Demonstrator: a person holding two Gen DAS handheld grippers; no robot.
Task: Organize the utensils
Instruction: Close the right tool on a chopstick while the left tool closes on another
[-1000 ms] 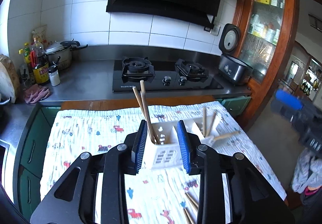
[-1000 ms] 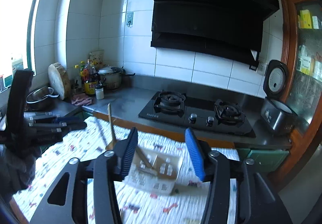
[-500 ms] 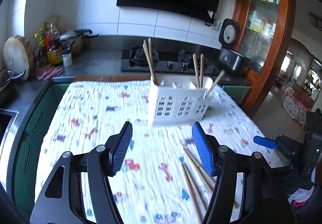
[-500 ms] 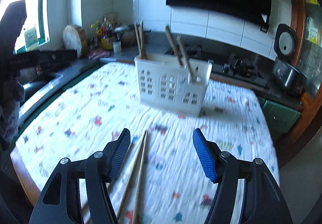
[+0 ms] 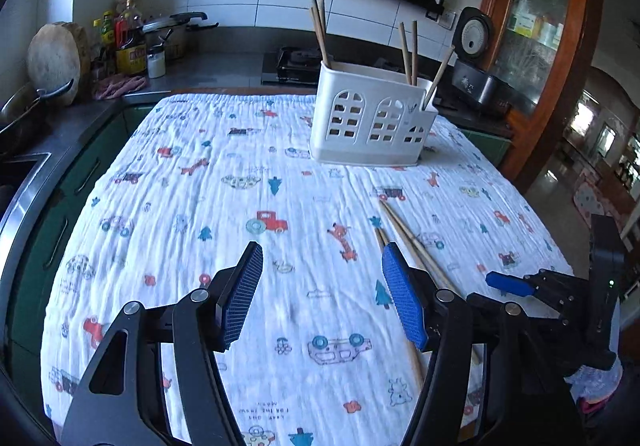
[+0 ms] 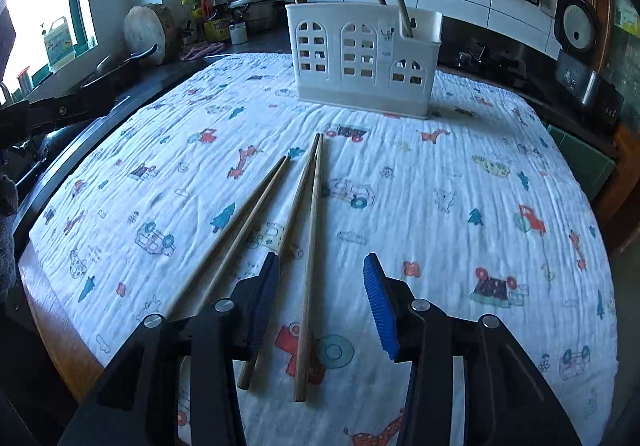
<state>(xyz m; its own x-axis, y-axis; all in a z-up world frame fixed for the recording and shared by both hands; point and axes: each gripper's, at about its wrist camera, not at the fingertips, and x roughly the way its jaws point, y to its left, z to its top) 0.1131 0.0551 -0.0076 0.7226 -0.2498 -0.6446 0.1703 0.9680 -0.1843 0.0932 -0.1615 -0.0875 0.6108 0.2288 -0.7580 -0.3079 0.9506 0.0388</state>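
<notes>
Partway done, by my judgement. White holder (image 6: pixel 362 57) stands upright at the far end of the cloth (image 6: pixel 460 181) with several chopsticks already in it. Four loose chopsticks (image 6: pixel 310 230) lie flat near me, one between my right gripper's (image 6: pixel 322 306) spread jaws. Left gripper (image 5: pixel 322 294) also spread, empty, above the cloth. Left: four to load
</notes>
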